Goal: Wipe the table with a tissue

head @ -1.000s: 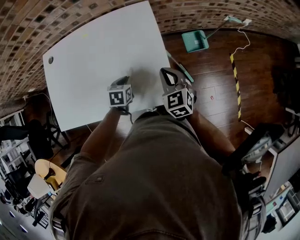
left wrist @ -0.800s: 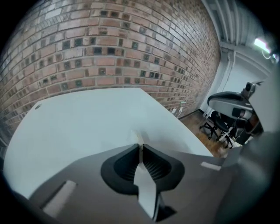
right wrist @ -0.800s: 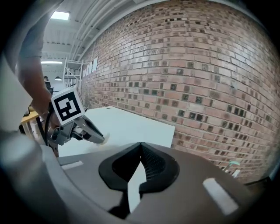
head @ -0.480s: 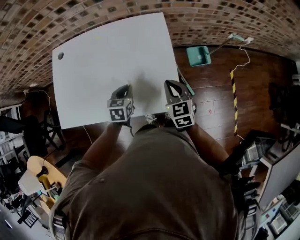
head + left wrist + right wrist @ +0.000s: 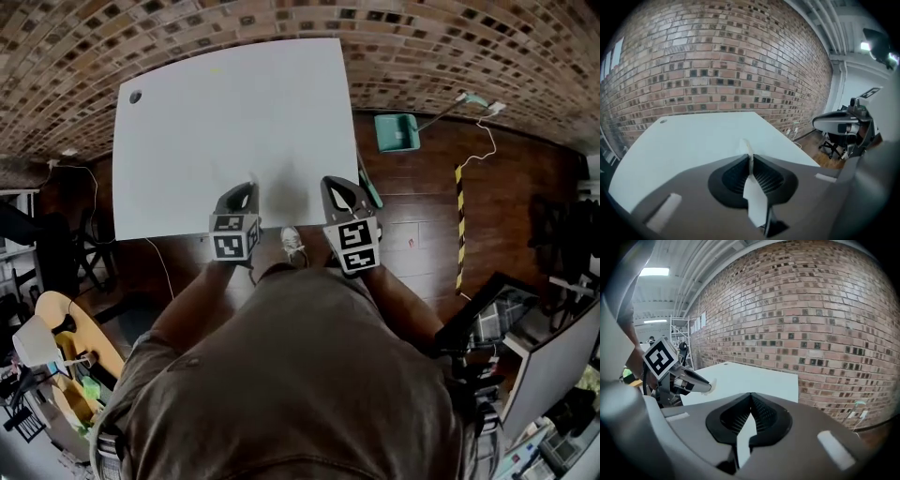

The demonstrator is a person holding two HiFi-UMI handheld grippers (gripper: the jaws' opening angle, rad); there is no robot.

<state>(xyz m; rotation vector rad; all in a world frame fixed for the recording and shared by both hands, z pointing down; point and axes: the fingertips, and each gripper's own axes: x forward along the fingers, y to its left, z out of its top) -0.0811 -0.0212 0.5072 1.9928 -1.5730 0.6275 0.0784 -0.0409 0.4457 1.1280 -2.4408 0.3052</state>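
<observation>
Now, entries as observed:

1. Change of position: a second ago both grippers stood further in over the table (image 5: 234, 122); they have since drawn back to its near edge, and the head view now takes in the whole white top.
2. Meaning for the task: neither gripper is pressed to the surface, so this reads as the end of a wiping stroke or a withdrawal. No mark shows on the top, so the wipe is probably done or nearly so.
3. Left gripper (image 5: 249, 190): jaws closed, clamped on the tissue (image 5: 754, 197).
4. Right gripper (image 5: 332, 185): jaws closed tip to tip, with nothing seen between them.
5. Tissue, location: held in the left gripper above the table's near edge and clear of the surface. From the right gripper view a small white tuft (image 5: 710, 386) shows at the left jaw tips.
6. Tissue, orientation: a thin sheet seen edge-on and standing upright. Its long axis runs along the jaws, and its free end points forward toward the brick wall (image 5: 717, 61).
</observation>
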